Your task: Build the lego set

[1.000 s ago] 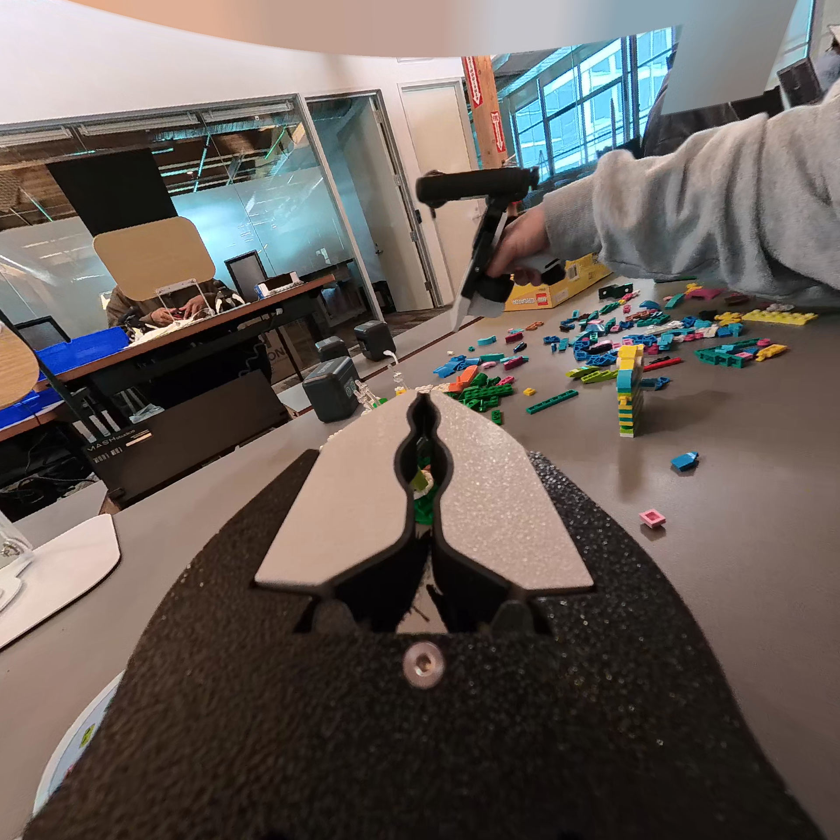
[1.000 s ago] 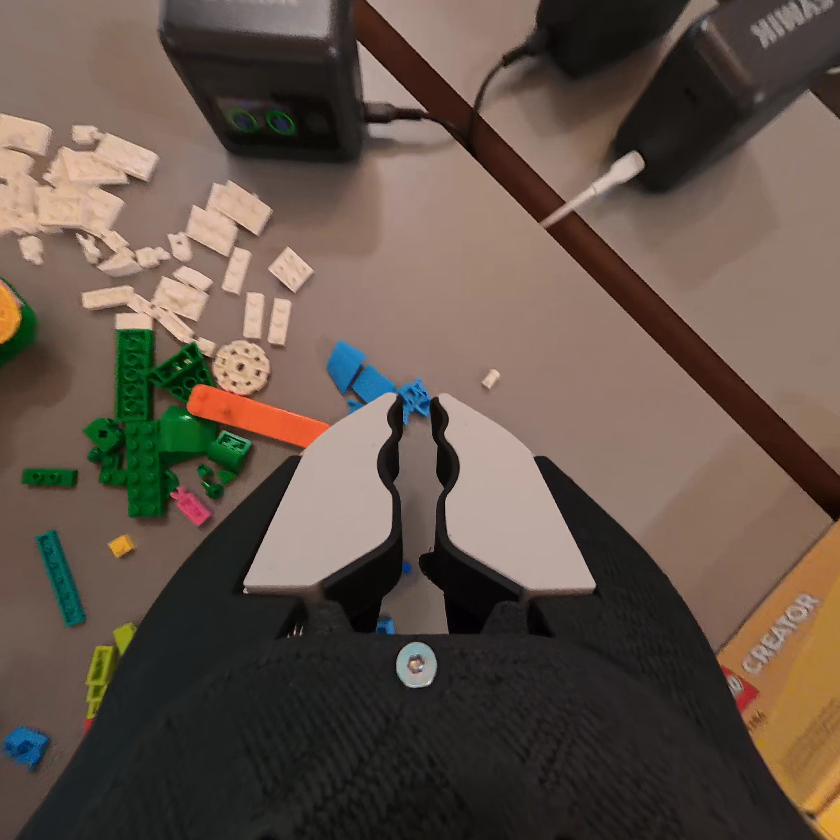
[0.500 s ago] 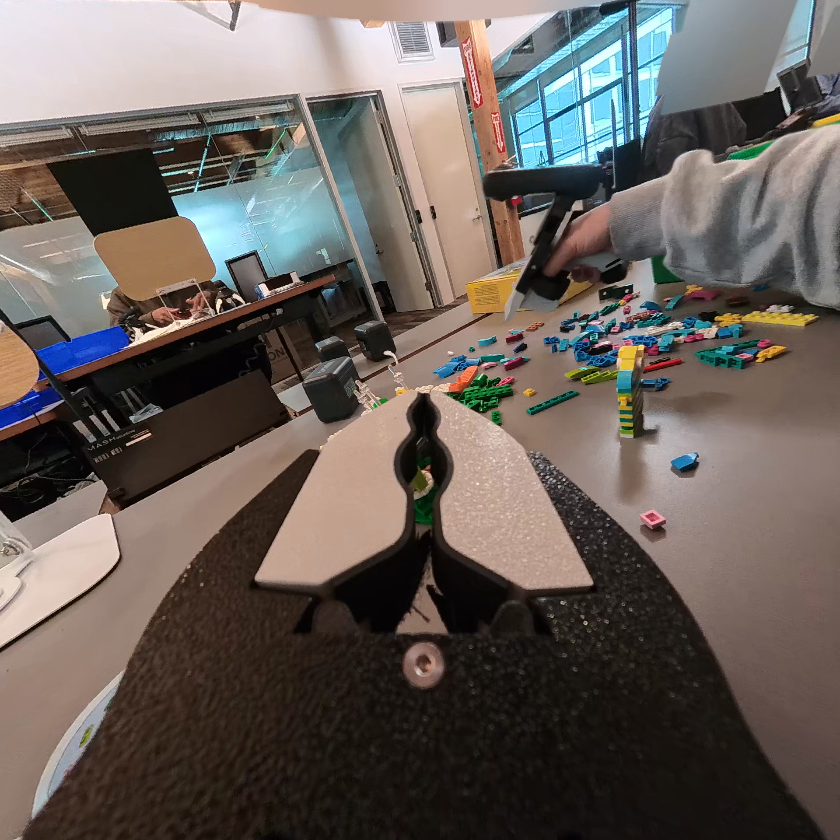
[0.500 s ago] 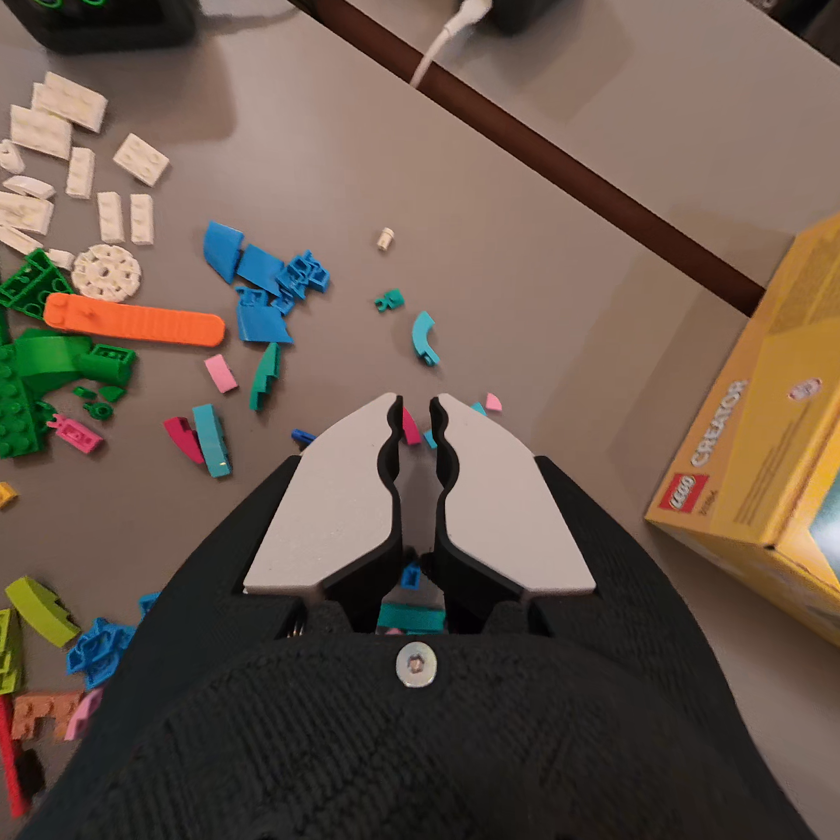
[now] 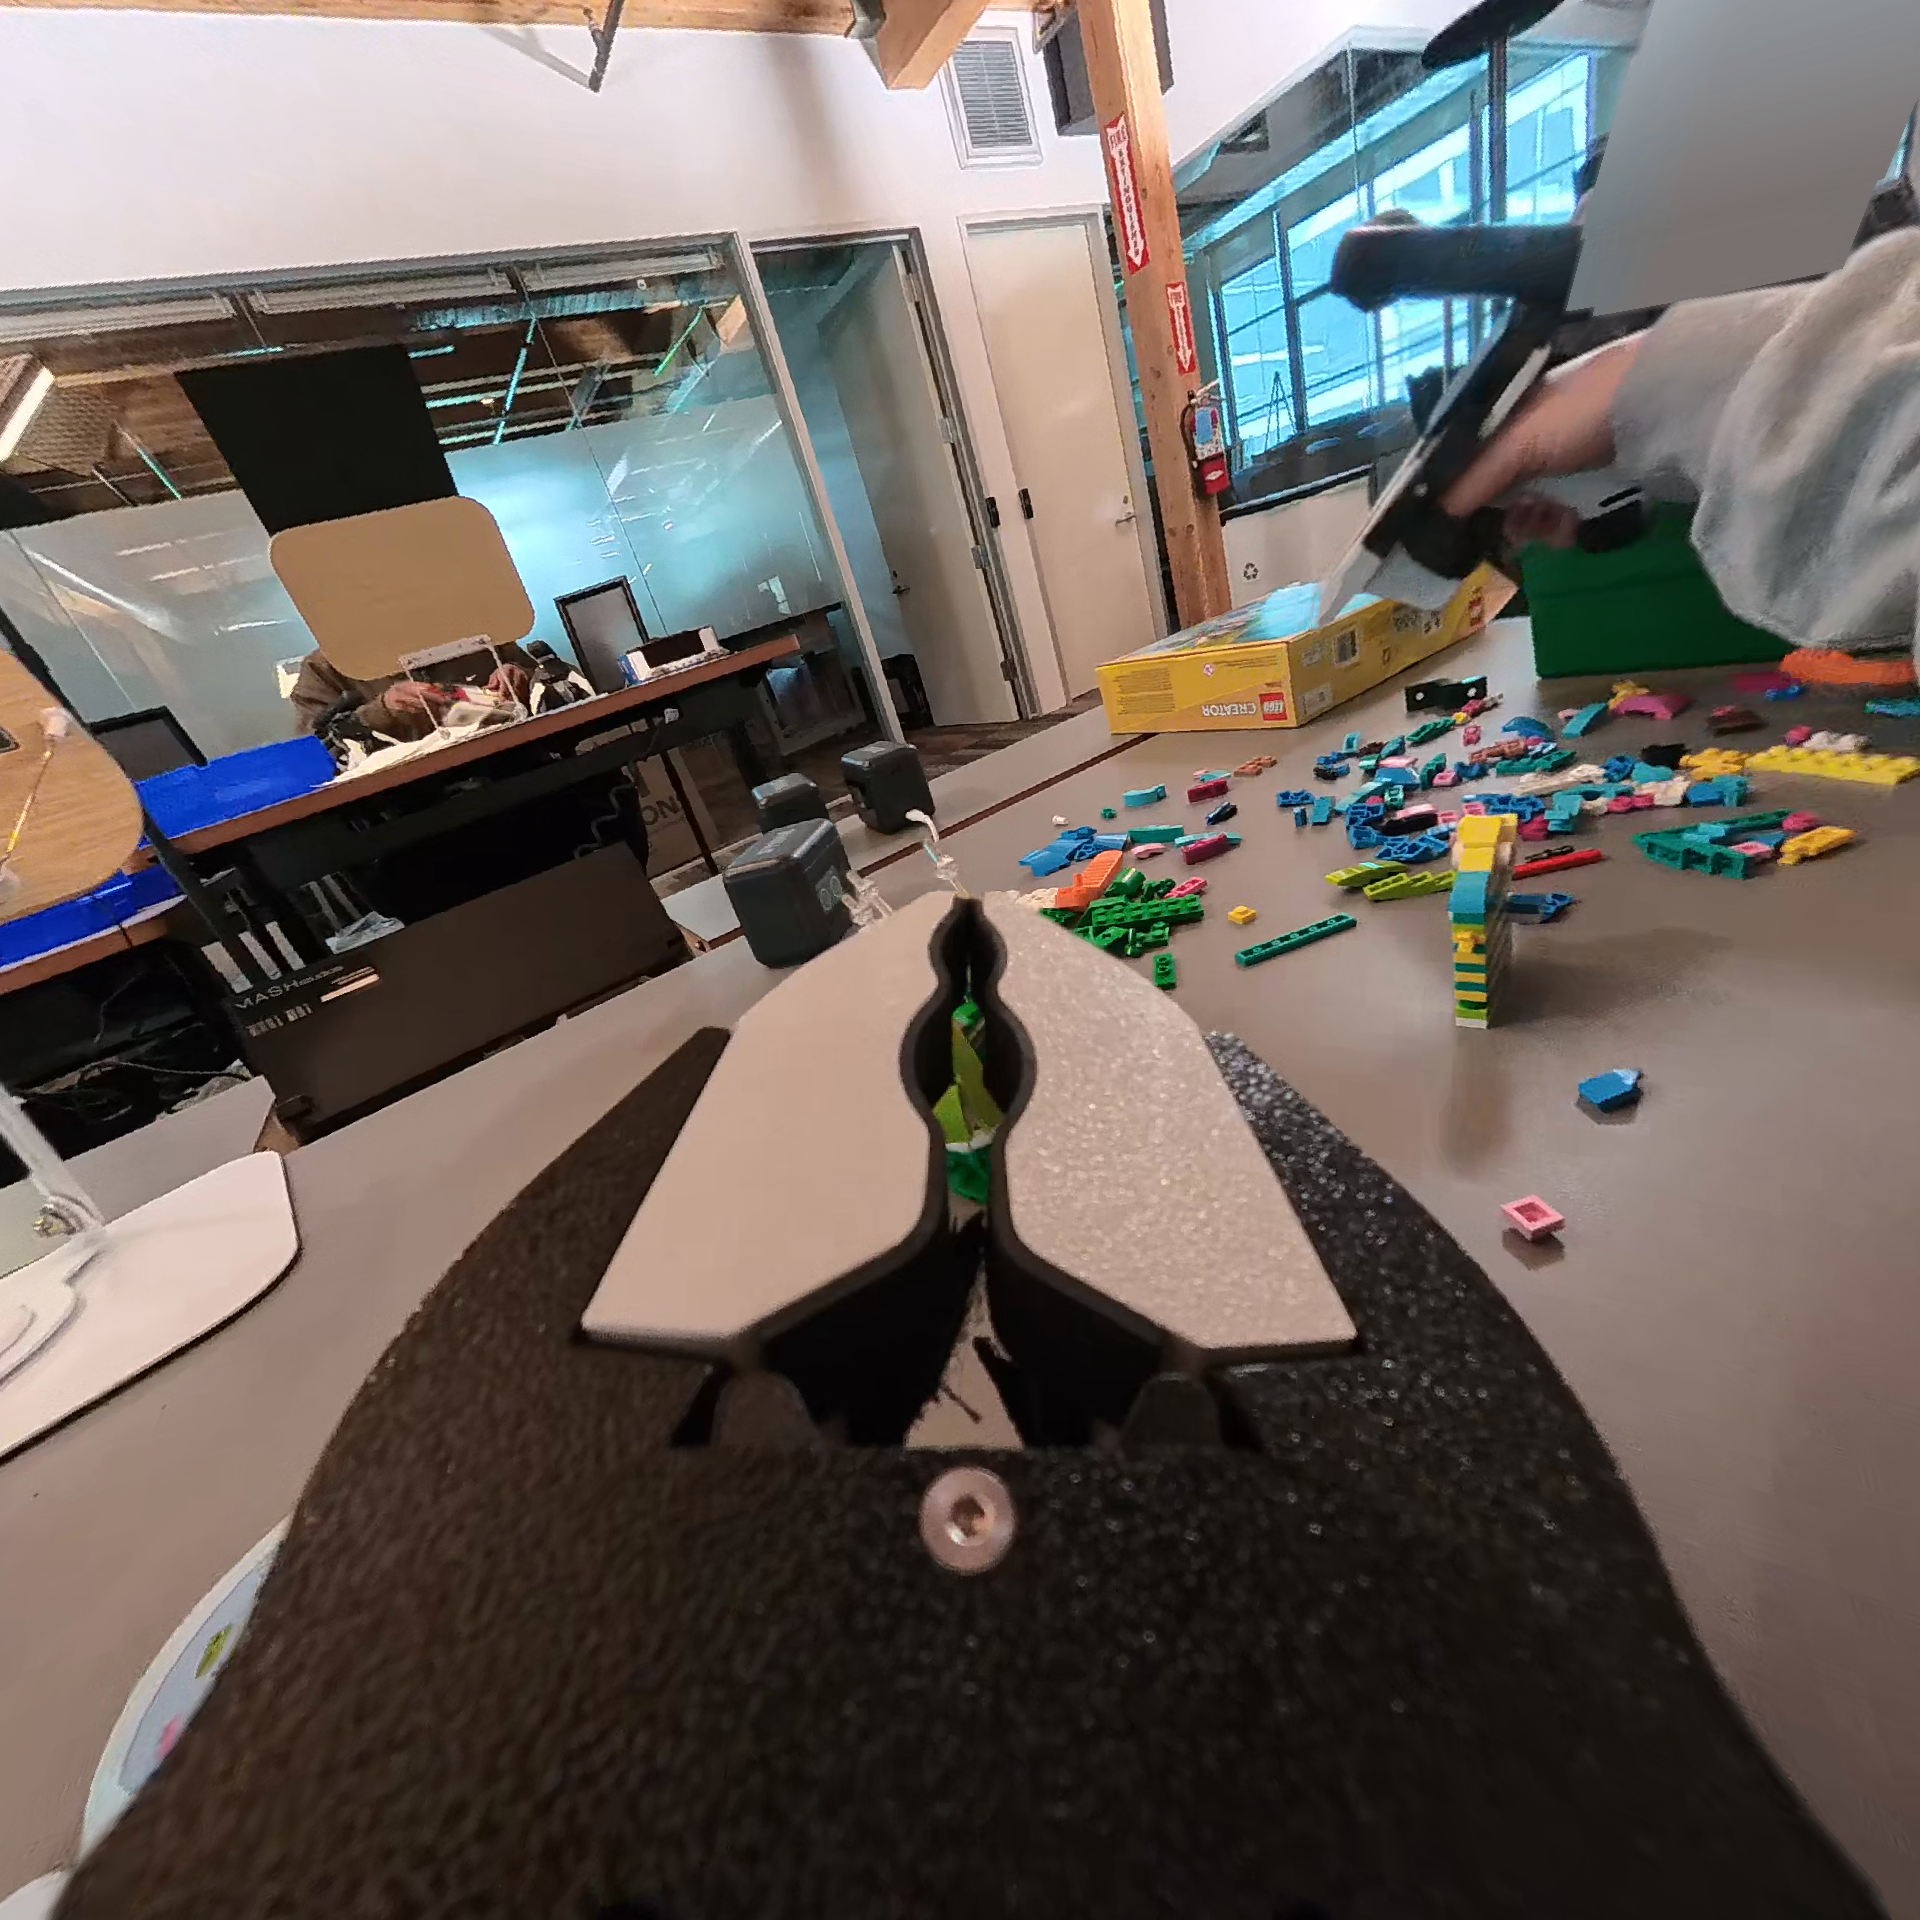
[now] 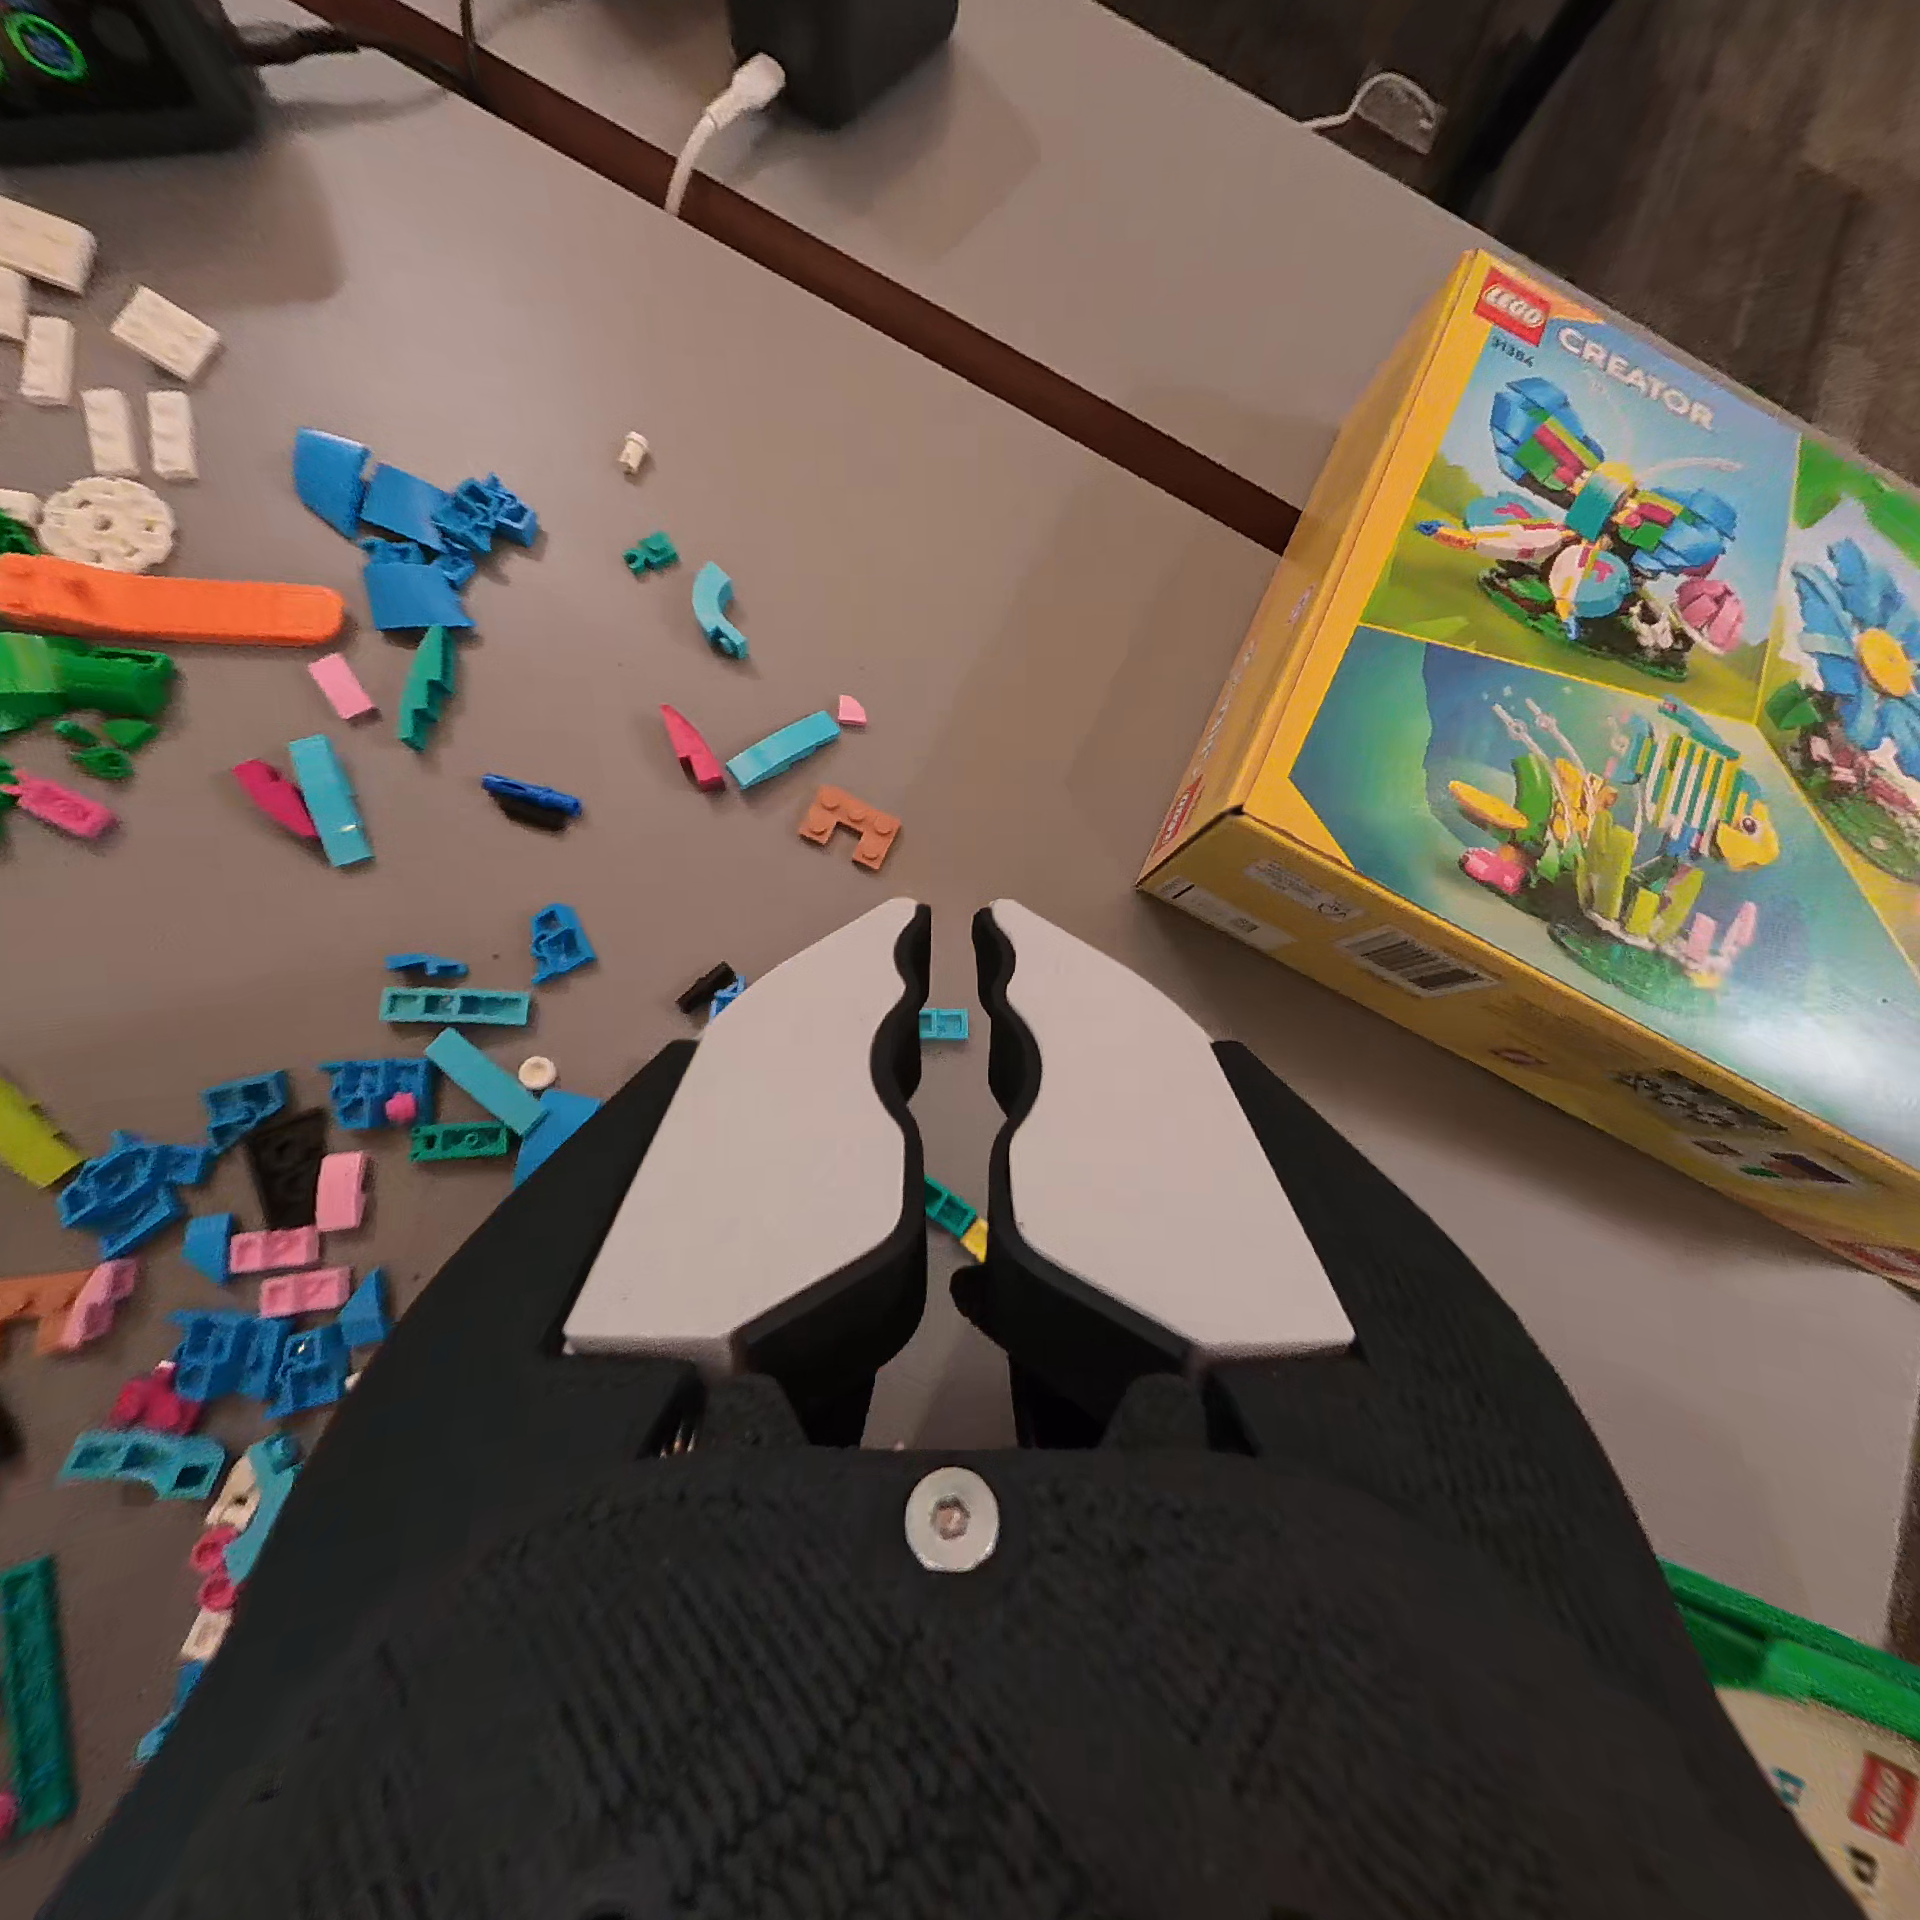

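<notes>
My left gripper (image 5: 968, 909) is low over the grey table (image 5: 1714, 1195), tips together, with a green and lime lego piece (image 5: 966, 1091) pinched in the gap behind the tips. My right gripper (image 6: 948, 914) hovers above the table near the yellow lego box (image 6: 1558, 727), its fingers a narrow slit apart and empty. It also shows in the left wrist view (image 5: 1345, 582), held by a hand in a grey sleeve. Loose coloured pieces (image 6: 343, 1195) lie to its left, and an orange-brown plate (image 6: 852, 826) lies just ahead. A striped yellow and teal tower (image 5: 1481, 925) stands upright.
An orange brick separator (image 6: 166, 613) lies among green and white pieces at the left. Black power units (image 5: 784, 894) with cables stand along the table's seam. A green bin (image 5: 1621, 613) stands behind the box. A booklet (image 6: 1849, 1787) lies at the lower right. My left tips are about 45 cm from the orange-brown plate (image 6: 852, 826), my right tips only 9 cm.
My right gripper has moved right across the table, from the white and green pieces to beside the yellow box. My left gripper has stayed still with its piece.
</notes>
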